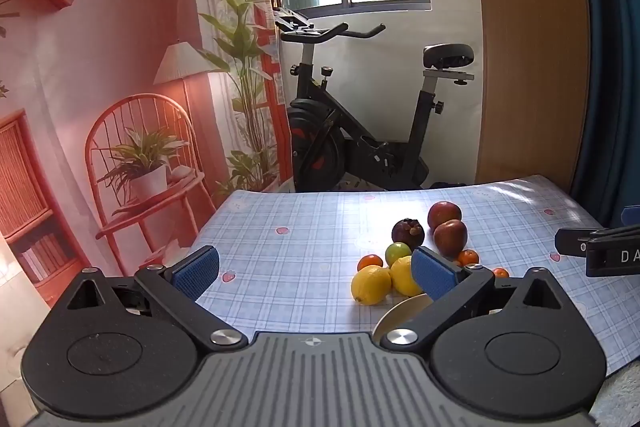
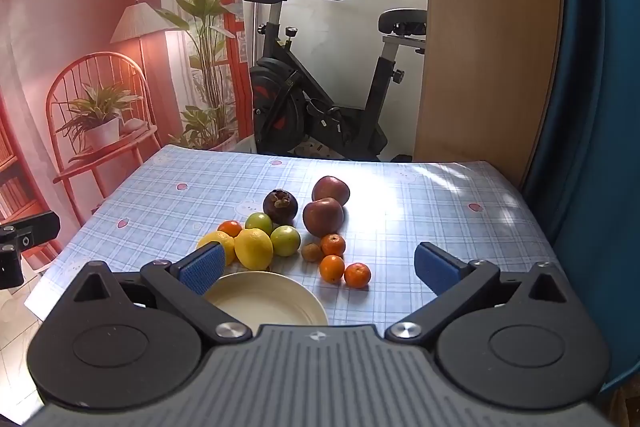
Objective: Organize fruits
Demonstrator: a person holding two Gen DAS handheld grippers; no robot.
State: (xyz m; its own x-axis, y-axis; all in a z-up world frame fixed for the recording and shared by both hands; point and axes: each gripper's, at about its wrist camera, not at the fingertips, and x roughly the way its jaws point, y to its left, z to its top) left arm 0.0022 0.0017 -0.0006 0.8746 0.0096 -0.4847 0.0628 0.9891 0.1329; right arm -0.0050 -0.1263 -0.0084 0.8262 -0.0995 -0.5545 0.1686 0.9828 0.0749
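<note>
On the checked table [image 2: 420, 195] a cream plate [image 2: 266, 301] sits at the near edge, empty, and serves as the landmark. Just beyond the plate lie two lemons [image 2: 253, 249], side by side and touching; behind them are two green fruits [image 2: 285, 240] and a small orange [image 2: 230, 228]. Farther back from the plate stand a dark mangosteen [image 2: 280, 204] and two red apples [image 2: 323, 217]. To the right of the plate lie three small oranges [image 2: 332, 269] and a brown fruit [image 2: 311, 252]. The left gripper [image 1: 314, 273] and the right gripper [image 2: 318, 267] both hang above the table near the plate, jaws spread wide, nothing between them.
</note>
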